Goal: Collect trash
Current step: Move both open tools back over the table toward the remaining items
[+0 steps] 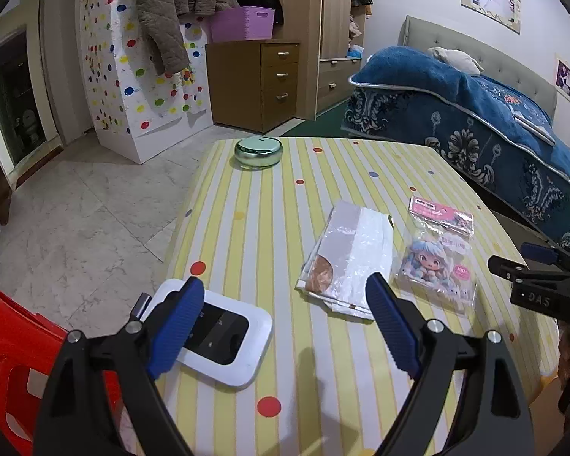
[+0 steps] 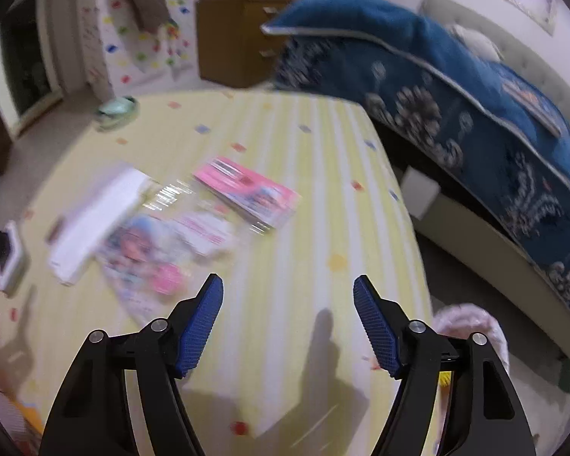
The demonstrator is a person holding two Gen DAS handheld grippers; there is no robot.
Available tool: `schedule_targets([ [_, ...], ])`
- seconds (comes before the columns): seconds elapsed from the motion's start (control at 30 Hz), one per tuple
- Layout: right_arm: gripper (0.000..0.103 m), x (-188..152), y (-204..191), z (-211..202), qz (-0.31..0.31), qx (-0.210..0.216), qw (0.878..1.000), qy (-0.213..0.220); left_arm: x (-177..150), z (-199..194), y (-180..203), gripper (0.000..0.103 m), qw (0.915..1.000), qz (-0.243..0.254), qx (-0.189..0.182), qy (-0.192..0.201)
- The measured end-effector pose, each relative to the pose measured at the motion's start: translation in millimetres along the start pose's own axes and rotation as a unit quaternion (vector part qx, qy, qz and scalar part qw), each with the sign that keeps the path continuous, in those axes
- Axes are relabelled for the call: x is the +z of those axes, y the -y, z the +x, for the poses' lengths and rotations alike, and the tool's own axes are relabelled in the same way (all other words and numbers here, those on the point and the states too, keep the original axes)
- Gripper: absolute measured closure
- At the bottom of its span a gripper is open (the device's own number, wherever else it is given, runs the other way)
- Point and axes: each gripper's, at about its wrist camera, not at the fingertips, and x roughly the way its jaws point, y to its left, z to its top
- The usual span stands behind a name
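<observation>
ribbed blue tool (image 1: 285,315), crinkled plastic wrapper (image 1: 347,262)

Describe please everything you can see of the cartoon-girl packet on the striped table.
The cartoon-girl packet is a clear, glossy plastic bag with a pink printed header card on top and a blue-haired cartoon figure inside. It lies flat on the yellow-striped tablecloth, just right of a crumpled white wrapper; whether they touch is unclear. Neither gripper touches it.
</observation>
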Motion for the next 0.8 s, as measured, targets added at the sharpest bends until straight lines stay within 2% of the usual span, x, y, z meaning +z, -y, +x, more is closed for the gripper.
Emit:
schedule_targets([
  [0.07,0.031,3.6,-17.8,-2.4,-0.012,0.024,1.000,0.010,0.0,0.1,-0.8,0.018,1.0000,-0.002,0.002,-0.001],
  [0.27,0.030,1.7,-64.5,11.2,-0.055,0.070,0.996,-0.002,-0.8,-1.4,-5.1,0.018,0.9999,-0.004,0.010,-0.003],
  [0.33,0.030,-4.0,-71.8,13.2,-0.065,0.076,0.995,-0.005,-0.3,-2.0,-6.3,0.018,0.9999,-0.005,0.012,-0.002],
  [0.4,0.031,-6.3,-75.4,16.8,-0.080,0.063,0.995,-0.010,-0.3,-1.4,-7.2,0.018,0.9999,-0.007,0.013,-0.004],
  [0.47,0.032,-6.6,-67.3,16.5,-0.075,0.052,0.996,-0.012,-0.6,-0.9,-6.2,0.018,0.9999,-0.007,0.010,-0.005],
  [0.8,0.032,-27.7,24.3,5.1,-0.020,-0.015,0.999,-0.042,-3.4,3.2,12.1,0.018,0.9999,0.010,-0.006,-0.010],
])
